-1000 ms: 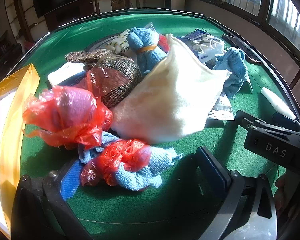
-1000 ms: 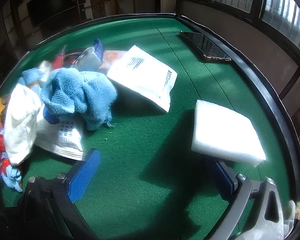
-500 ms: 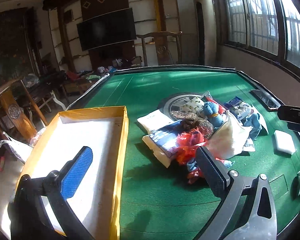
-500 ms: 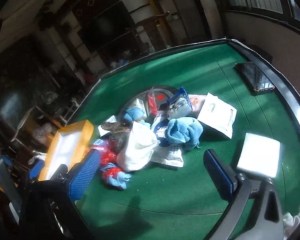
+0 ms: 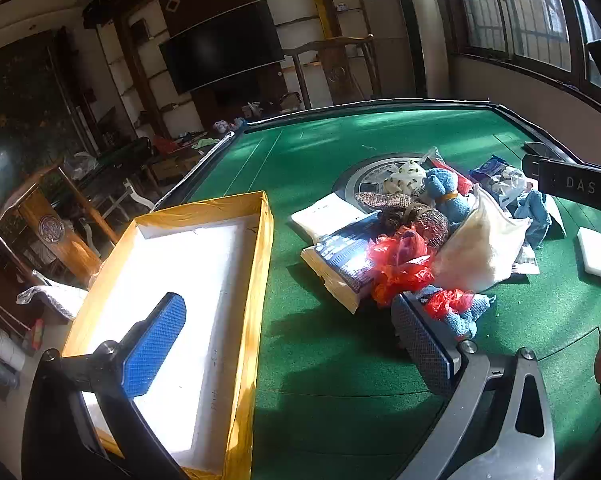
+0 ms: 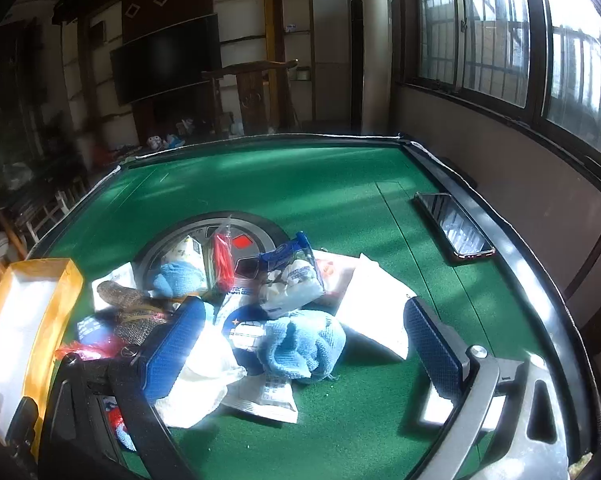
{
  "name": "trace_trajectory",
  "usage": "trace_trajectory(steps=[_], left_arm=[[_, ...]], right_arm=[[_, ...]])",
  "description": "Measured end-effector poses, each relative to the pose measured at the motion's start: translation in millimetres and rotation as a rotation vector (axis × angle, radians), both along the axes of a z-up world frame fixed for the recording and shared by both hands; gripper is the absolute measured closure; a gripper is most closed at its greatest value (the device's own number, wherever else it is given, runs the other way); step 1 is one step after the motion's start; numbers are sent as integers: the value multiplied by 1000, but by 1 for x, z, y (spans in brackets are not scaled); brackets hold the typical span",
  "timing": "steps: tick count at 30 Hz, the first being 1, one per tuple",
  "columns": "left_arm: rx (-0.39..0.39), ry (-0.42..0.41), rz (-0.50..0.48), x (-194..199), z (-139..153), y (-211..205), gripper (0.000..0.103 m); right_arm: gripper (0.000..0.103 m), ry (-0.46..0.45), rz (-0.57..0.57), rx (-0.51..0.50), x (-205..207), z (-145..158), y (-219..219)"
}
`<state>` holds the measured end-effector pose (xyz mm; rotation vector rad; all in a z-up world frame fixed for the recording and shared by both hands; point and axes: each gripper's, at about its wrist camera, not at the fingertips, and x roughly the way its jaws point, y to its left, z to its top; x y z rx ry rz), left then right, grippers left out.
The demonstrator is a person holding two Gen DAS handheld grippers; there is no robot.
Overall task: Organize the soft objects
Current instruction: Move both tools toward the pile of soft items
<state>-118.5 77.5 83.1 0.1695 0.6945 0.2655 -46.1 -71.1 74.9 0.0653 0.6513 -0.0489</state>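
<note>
A heap of soft things lies mid-table: a white fluffy cloth (image 5: 480, 244), red plastic bags (image 5: 400, 264), a woven brown pouch (image 5: 424, 218), a blue plush toy (image 5: 446, 194) and blue towels (image 6: 300, 346). A yellow-edged white tray (image 5: 172, 300) stands at the left. My left gripper (image 5: 288, 344) is open and empty, raised above the table between tray and heap. My right gripper (image 6: 300, 350) is open and empty, above the heap's near side, with the blue towel between its fingers in view.
The green felt table (image 6: 300, 184) has a raised black rim. A phone (image 6: 452, 224) lies by the right edge. A white foam pad (image 5: 596, 250) lies at the right. Flat white packets (image 6: 374, 304) and a book (image 5: 340, 252) sit in the heap.
Both grippers have pulled up and back from close over the table. The left one has swung left, bringing the tray into view. Nothing was picked up.
</note>
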Motion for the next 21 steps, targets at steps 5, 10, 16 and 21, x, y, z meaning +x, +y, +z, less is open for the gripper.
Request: trace_trajectory(steps=[5,10,16,21], left_arm=[[-4,33,-27,10,-7,-5,0],[-16,66,-43,21,-14,-9,0],[-13,93,-55,31,-23,-14,0],[-9,99,-59,34,-25,-16,0]], right_arm=[[6,-29,-5,11,-1,-5,-6],[6,5,2,35,5,-14,-11],[6,25,0,55,7,-20,-16],[6,21,0,48,7,-22,-16]])
